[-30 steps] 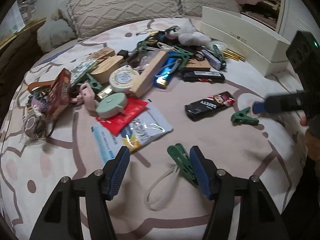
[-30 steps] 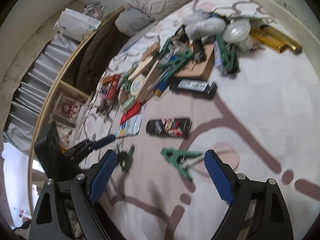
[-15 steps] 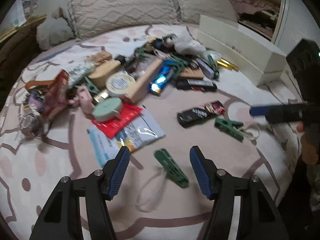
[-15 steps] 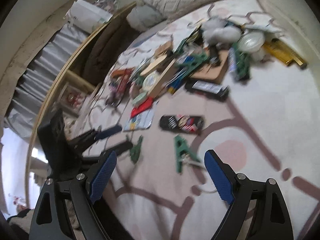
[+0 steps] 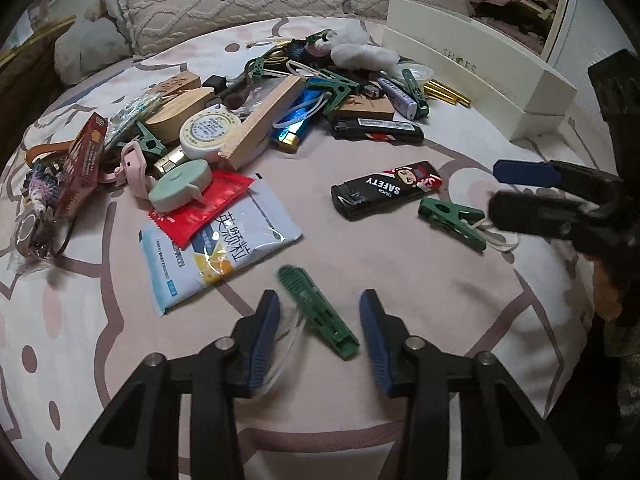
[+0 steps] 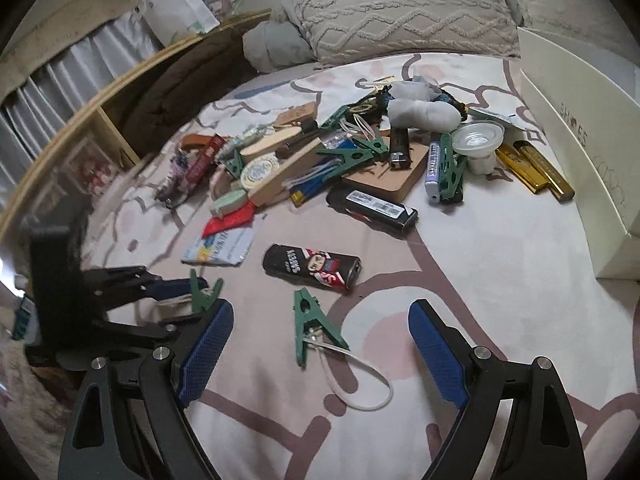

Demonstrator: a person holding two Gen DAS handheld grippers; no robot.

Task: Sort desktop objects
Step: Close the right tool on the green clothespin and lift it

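The left gripper (image 5: 320, 334) closes its fingers around a green clip (image 5: 316, 316) on the bed (image 5: 400, 272) to lift it; the right gripper (image 6: 320, 354) waits wide open over another clip (image 6: 310, 326).

Left gripper (image 5: 319, 330) closing; right gripper (image 6: 320, 354) wide.

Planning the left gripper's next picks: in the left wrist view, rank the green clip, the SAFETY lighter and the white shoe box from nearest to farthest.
1. green clip, between the closing left gripper fingers
2. SAFETY lighter, ahead, right
3. white shoe box, far right
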